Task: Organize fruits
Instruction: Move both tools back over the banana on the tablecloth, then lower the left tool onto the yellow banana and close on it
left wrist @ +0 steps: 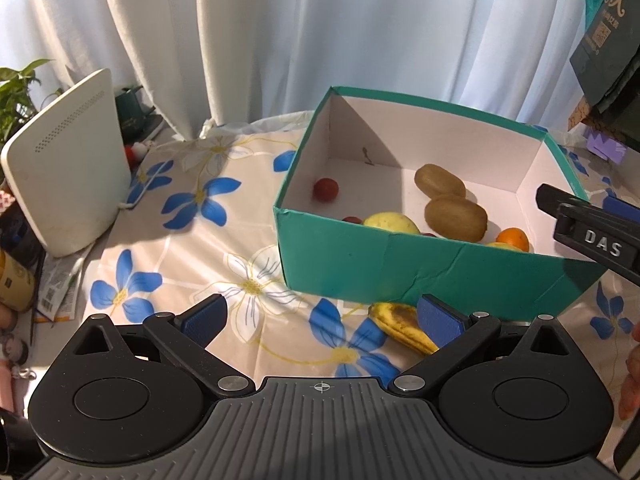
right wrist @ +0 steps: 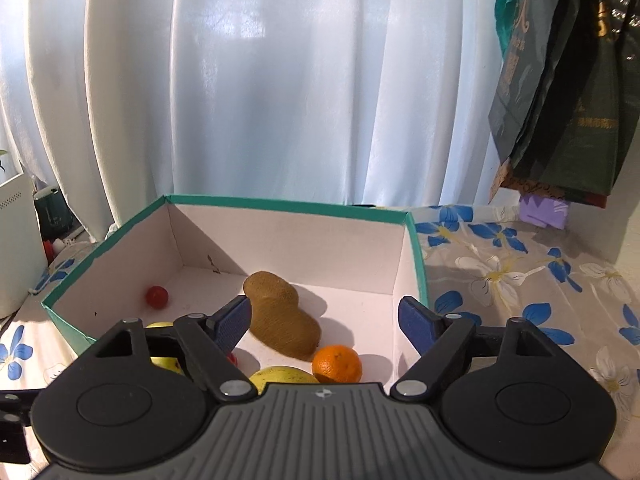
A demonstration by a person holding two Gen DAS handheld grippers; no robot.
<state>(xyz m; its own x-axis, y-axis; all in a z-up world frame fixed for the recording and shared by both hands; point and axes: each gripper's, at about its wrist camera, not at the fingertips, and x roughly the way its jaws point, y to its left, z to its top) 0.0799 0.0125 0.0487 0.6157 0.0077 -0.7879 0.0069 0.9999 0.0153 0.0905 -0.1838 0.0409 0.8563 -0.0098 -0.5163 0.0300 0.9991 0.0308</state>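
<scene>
Plainly, most of the fruit was already in the teal box (left wrist: 420, 268): two kiwis (right wrist: 280, 320) lay touching one another ahead of the right gripper (right wrist: 324, 320), an orange (right wrist: 337, 364) sat just below and between its fingertips, a yellow fruit (right wrist: 282, 374) lay close under its body, and a small red fruit (right wrist: 157, 297) rested well off to its left near the far corner. The right gripper hung over the box with its jaws spread wide and nothing between them.

The left gripper (left wrist: 320, 316) was likewise released and empty, jaws parted above the flowered tablecloth (left wrist: 192, 248). The one piece left outside, by my judgement, was the spotted banana (left wrist: 404, 326), lying on the cloth just ahead of the left gripper, against the near wall of the box and partly hidden behind the gripper's right-hand blue pad (left wrist: 440, 318).

The risks looked to lie with that banana. It appeared ripe and soft, so a hard squeeze could bruise or split it. It sat off-centre, nearly under one pad, so closing from there might only pinch its end and let it swing or slip. Because it lay close against the box wall, a descending finger could catch the cardboard and shove the light box along the cloth. The right gripper, reaching over the box's near edge in the left view, could also get in the way of a lift over that wall.
</scene>
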